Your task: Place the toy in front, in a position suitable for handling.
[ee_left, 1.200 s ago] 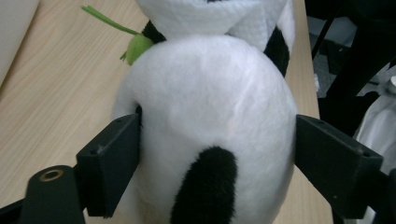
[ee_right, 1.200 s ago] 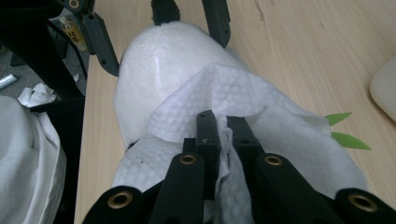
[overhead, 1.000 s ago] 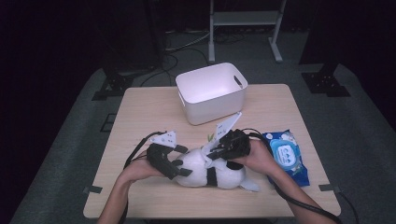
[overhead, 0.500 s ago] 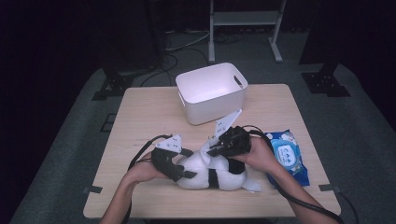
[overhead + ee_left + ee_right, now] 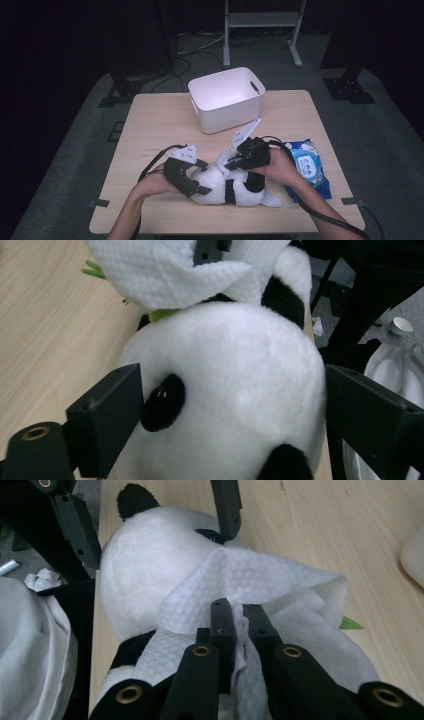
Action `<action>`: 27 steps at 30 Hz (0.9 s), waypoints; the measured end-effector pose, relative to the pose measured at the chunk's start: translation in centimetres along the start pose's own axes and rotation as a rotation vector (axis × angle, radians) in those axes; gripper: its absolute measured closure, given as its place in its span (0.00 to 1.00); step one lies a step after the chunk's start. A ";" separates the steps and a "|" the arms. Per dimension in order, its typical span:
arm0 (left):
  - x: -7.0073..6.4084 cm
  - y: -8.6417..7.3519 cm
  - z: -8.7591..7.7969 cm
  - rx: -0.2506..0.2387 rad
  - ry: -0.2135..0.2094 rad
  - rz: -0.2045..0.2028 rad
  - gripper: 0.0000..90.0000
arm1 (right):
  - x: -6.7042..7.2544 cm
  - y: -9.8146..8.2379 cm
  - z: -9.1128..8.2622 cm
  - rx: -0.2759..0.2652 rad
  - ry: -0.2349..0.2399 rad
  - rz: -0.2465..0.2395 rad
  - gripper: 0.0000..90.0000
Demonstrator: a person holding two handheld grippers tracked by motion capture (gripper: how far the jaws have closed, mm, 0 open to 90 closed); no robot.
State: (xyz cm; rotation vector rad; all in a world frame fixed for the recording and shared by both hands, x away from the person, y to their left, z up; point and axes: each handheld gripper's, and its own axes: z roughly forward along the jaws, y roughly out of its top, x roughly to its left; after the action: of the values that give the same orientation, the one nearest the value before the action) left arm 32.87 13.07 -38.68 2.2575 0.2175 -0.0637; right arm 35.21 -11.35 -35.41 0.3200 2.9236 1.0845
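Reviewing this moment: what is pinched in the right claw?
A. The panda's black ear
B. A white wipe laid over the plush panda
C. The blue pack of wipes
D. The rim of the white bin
B. In the right gripper view the right claw is closed on a fold of the white wipe, which drapes over the plush panda; the blue pack of wipes lies apart on the table.

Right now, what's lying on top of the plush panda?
A white wipe drapes over the plush panda, pinched in the right gripper. The fur and any marks beneath the wipe are covered.
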 end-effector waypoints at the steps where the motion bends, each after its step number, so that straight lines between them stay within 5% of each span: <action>1: 0.0 0.0 0.1 0.003 -0.004 -0.008 0.09 | 0.1 -0.1 0.0 -0.002 -0.001 -0.002 0.94; 8: -0.3 0.5 1.4 0.035 0.044 -0.006 0.04 | 0.3 0.1 0.4 0.001 -0.009 0.000 0.94; 16: 0.5 0.7 0.9 0.000 0.094 0.007 0.43 | -1.4 0.3 0.3 -0.009 -0.003 0.045 0.94; 21: 1.1 1.0 0.9 -0.023 0.122 0.026 0.49 | -2.4 0.4 0.0 -0.023 0.001 0.064 0.94; 27: 2.1 2.3 1.0 -0.026 0.182 0.140 0.53 | -3.7 0.4 -0.9 -0.033 -0.030 0.090 0.94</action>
State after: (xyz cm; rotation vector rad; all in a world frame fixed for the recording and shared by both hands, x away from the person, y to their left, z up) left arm 35.34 11.17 -37.78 2.2473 0.1548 0.2177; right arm 38.83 -12.37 -34.66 0.4664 2.8871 1.1277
